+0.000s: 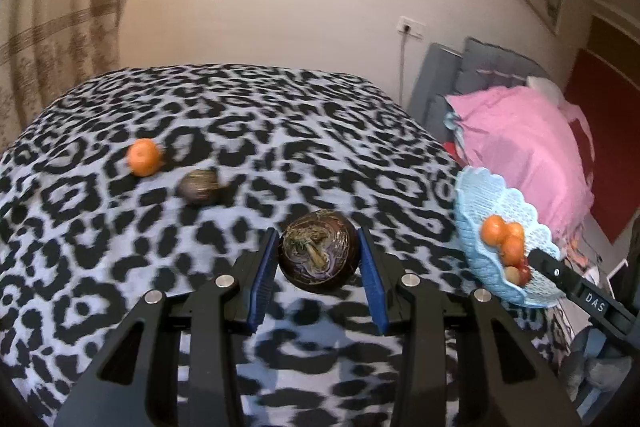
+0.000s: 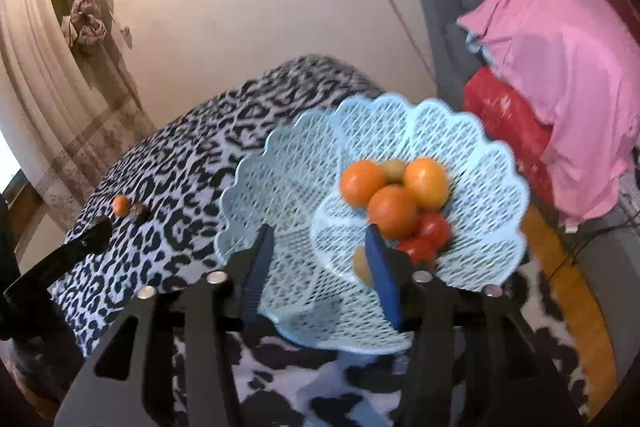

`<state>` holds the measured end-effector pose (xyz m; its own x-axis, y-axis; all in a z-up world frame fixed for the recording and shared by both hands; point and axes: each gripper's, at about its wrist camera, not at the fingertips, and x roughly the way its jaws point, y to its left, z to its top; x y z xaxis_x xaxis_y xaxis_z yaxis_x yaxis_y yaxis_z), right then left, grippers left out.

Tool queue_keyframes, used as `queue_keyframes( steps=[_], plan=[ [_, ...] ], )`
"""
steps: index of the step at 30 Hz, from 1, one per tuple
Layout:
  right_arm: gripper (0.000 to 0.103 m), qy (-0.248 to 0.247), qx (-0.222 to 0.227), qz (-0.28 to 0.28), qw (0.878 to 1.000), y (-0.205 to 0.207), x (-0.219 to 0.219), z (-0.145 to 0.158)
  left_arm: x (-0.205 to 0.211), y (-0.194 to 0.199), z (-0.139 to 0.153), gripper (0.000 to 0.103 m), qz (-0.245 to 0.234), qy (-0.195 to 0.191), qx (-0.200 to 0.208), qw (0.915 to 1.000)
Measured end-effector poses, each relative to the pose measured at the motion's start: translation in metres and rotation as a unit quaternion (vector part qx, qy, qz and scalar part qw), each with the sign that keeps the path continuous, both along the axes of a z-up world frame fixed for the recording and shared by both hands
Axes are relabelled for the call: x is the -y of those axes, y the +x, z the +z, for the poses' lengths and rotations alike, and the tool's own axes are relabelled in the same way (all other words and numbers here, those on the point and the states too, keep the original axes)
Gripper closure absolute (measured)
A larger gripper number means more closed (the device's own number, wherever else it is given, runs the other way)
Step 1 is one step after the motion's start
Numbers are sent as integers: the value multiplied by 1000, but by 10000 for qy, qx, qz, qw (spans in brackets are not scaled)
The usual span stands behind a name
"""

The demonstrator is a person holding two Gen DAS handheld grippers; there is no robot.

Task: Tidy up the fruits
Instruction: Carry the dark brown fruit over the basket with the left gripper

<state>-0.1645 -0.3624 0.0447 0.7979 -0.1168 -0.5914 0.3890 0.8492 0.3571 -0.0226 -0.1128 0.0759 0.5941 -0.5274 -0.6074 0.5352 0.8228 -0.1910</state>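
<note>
- The left gripper (image 1: 318, 259) holds a dark round fruit (image 1: 319, 251), brown-purple with a fibrous stem end, perhaps a passion fruit or a small coconut; the blue pads (image 1: 371, 277) sit against its two sides, and it hangs above the leopard-print cloth of the table (image 1: 200, 99).
- The right gripper (image 2: 320, 259) holds nothing. Its jaws stand apart over the light blue lattice basket (image 2: 472, 131), and its right pad is just in front of the pile of fruit.
- The basket sits at the table's right edge, near the pink bedding (image 2: 568, 75). It already carries three oranges (image 2: 394, 211), two red tomatoes (image 2: 434, 229), a greenish fruit behind them and a yellowish one low down, partly hidden by the pad.
- Two pieces are left on the cloth toward the far left part of the table: a loose orange (image 1: 144, 157) and, just beside it, a second dark fruit (image 1: 199, 187).
- Judged from this, the sorting is well over halfway done. The held dark fruit has yet to go into the basket, and the two on the cloth remain to be collected.
- The left wrist view is blurred, so the carry looks to be under way.
</note>
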Motion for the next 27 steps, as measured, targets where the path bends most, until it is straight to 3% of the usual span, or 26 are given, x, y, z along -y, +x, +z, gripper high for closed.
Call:
queue_keyframes(
  steps=[15,27],
  plan=[
    [52,-115,224,-592,9979,-35,38,0,93,-40,12,63,-1164,127,103,9931],
    [52,-8,251,-711,9972,-48,45,-6,137,-64,4,63,-1852,247,114,9823]
  ],
)
